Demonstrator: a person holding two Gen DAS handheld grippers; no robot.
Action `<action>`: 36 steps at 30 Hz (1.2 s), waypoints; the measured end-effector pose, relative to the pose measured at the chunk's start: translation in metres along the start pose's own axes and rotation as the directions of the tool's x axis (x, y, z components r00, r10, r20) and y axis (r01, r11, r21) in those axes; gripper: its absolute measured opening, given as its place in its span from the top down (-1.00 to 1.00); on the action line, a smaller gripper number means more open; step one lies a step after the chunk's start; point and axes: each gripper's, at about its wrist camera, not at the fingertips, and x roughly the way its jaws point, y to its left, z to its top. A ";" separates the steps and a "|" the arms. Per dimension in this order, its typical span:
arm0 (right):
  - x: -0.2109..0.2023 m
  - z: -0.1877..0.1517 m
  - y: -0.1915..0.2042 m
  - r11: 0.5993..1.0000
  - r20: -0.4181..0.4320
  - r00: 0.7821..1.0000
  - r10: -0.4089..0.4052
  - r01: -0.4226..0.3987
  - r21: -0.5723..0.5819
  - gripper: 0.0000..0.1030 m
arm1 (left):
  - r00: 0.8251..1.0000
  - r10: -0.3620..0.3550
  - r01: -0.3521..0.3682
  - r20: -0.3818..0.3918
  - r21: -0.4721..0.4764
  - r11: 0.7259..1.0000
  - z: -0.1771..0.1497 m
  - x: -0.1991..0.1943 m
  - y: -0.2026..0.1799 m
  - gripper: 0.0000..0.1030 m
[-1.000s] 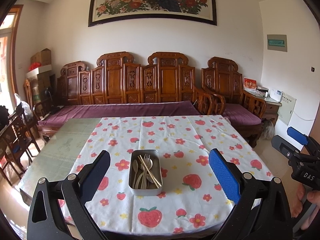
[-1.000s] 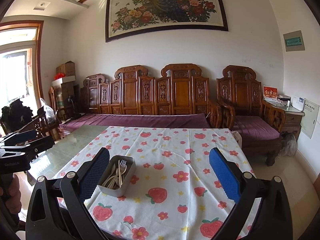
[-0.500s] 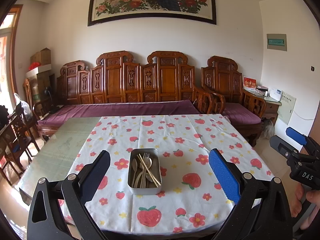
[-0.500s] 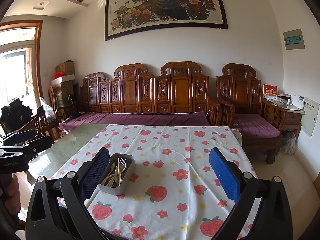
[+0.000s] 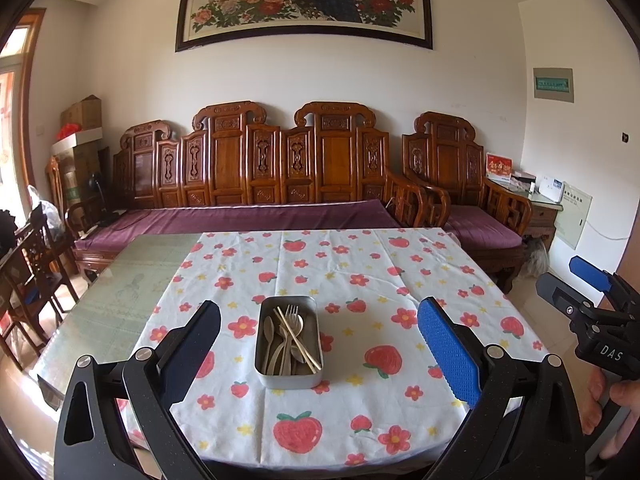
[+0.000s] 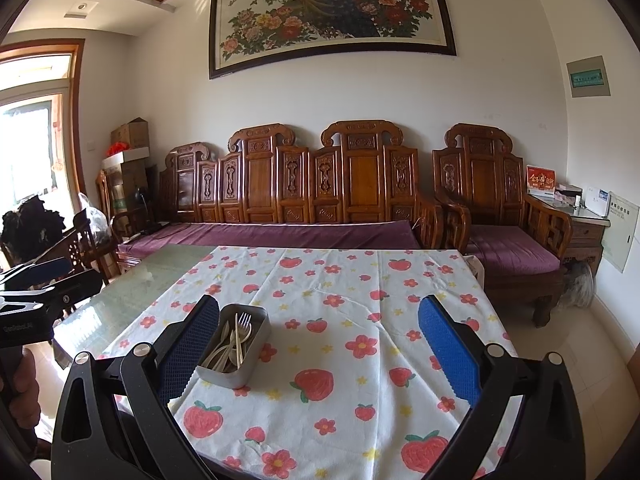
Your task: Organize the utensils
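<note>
Left wrist view: metal tin (image 5: pixel 289 342) on strawberry tablecloth (image 5: pixel 360 272), near front edge, centred between left tongs (image 5: pixel 319 344). Holds all visible cutlery: spoons (image 5: pixel 276 340), fork (image 5: pixel 293 316), chopsticks (image 5: pixel 298 338) laid diagonally on top. Loose pile, not sorted by type; fits either gathered-up or awaiting sorting. Left tongs spread wide, holding nothing, held back short of tin, level, aimed straight at it. Right tongs (image 5: pixel 580 284) visible far right, off table edge, hand (image 5: pixel 612 400) on grip.

Right wrist view: same tin (image 6: pixel 233 346) sits just beside left finger pad (image 6: pixel 188 350), off-centre. Right tongs (image 6: pixel 319 350) spread wide, empty, pointing at bare cloth. No cutlery seen outside tin.
</note>
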 end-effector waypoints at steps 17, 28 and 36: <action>0.000 0.000 0.000 1.000 0.001 1.000 0.000 0.000 0.001 -0.95 | 1.000 -0.003 0.003 0.007 0.001 1.000 -0.003 -0.003 -0.004 -0.85; 0.001 -0.001 0.001 1.000 0.000 1.000 -0.002 0.002 0.000 -0.95 | 1.000 -0.004 0.004 0.008 0.000 1.000 -0.003 -0.003 -0.005 -0.85; 0.002 -0.003 0.000 1.000 -0.001 1.000 -0.004 0.004 0.001 -0.95 | 1.000 -0.010 0.010 0.017 -0.005 1.000 -0.001 -0.005 -0.009 -0.85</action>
